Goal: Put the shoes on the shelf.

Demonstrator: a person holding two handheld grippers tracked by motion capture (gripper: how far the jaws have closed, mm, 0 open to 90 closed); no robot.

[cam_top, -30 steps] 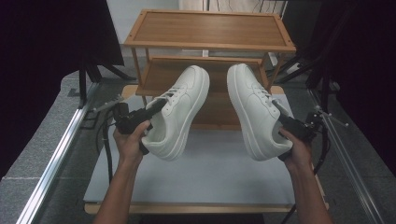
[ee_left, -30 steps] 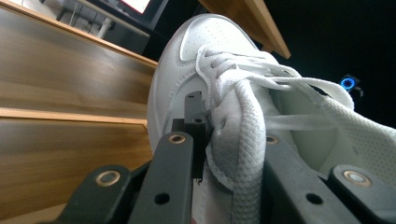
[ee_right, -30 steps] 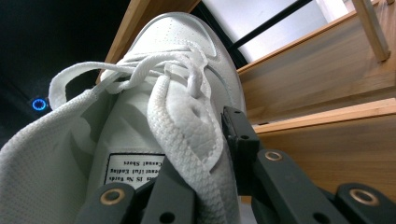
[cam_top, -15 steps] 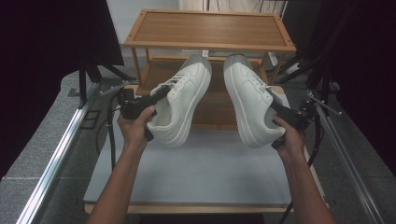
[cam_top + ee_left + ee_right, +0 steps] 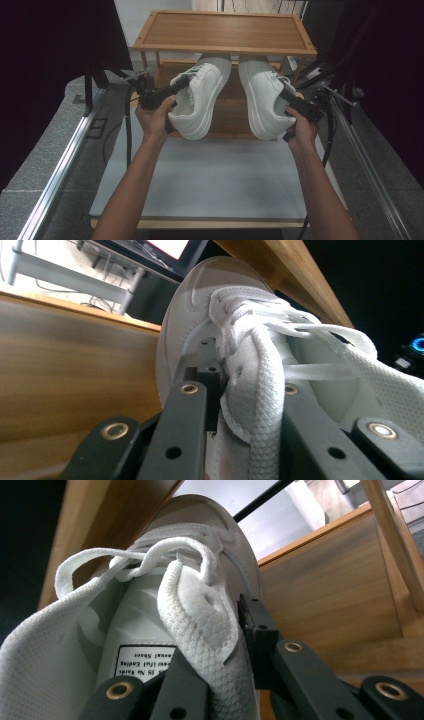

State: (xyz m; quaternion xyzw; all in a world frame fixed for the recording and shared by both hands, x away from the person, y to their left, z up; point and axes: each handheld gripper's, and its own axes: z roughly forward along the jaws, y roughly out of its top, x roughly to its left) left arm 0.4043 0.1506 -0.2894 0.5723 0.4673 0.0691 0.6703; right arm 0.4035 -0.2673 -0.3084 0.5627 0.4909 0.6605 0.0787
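Two white lace-up sneakers hang in the air in front of a wooden shoe rack (image 5: 225,30). My left gripper (image 5: 175,90) is shut on the side wall of the left sneaker (image 5: 202,102) beside its laces. My right gripper (image 5: 292,105) is shut on the side wall of the right sneaker (image 5: 260,100). Both toes point away and reach under the rack's top board, above the middle shelf (image 5: 231,107). In the left gripper view my left gripper (image 5: 240,390) clamps the left sneaker (image 5: 200,305). The right gripper view shows my right gripper (image 5: 220,640) pinching the right sneaker (image 5: 200,530).
A grey mat (image 5: 215,175) covers the table in front of the rack. A metal rail (image 5: 55,175) runs along the left side. Dark stands and cables (image 5: 345,95) crowd the right, and another cable (image 5: 127,130) trails at the left.
Both hands have carried the sneakers forward and upward toward the rack. The toes, earlier in front of the shelves, now sit under the top board. Both grips are unchanged.
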